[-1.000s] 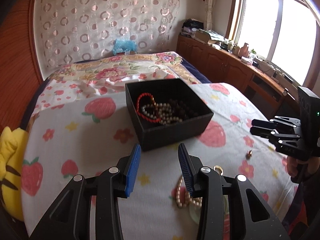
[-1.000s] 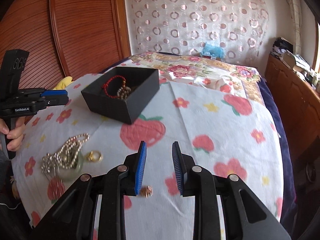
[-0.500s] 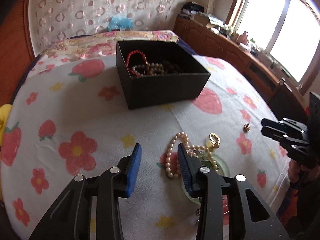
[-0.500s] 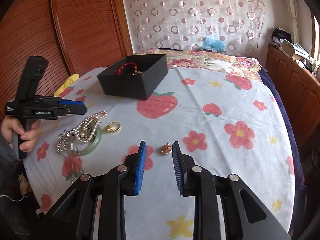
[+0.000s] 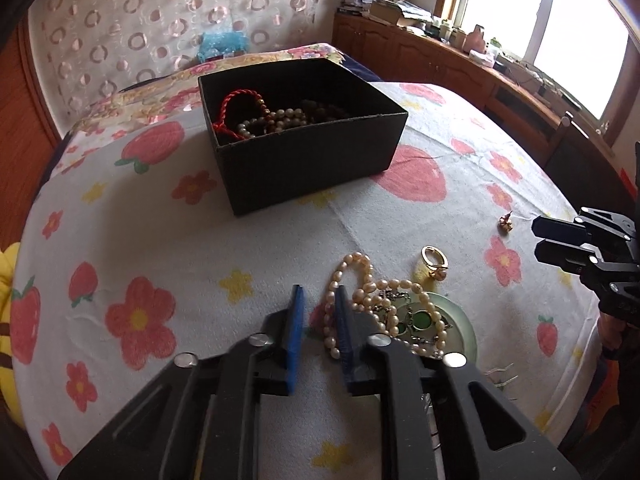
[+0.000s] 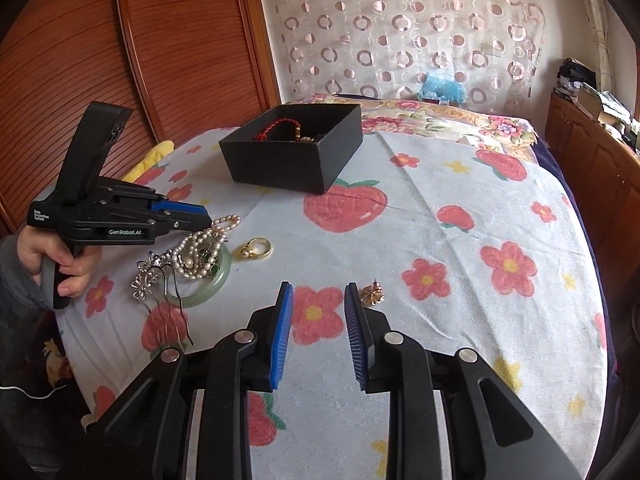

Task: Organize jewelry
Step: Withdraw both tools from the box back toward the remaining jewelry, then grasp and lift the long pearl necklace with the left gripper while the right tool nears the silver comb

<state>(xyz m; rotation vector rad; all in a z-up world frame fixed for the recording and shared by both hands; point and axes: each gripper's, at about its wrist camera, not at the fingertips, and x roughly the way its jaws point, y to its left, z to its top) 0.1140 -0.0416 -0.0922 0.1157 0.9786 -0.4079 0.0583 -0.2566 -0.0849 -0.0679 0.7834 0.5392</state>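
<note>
On the strawberry-print bed (image 5: 240,248), the narrowly parted left claw (image 5: 318,300) is brought onto the pearl necklace (image 5: 360,296) at five o'clock of the black box (image 5: 312,168), where the tangled hairpin (image 6: 152,276) could be dragged along, while the right claw (image 6: 318,300) is held wide and empty.

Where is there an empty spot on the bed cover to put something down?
Bare cover lies left of the black box, and right of the small gold charm toward the bed's edge. It is crowded around the green bangle: pearl necklace, silver hairpin and gold ring cluster there.

Black claw (image 6: 318,304) — blue pads (image 6: 282,328), grey sleeve (image 6: 16,280)
</note>
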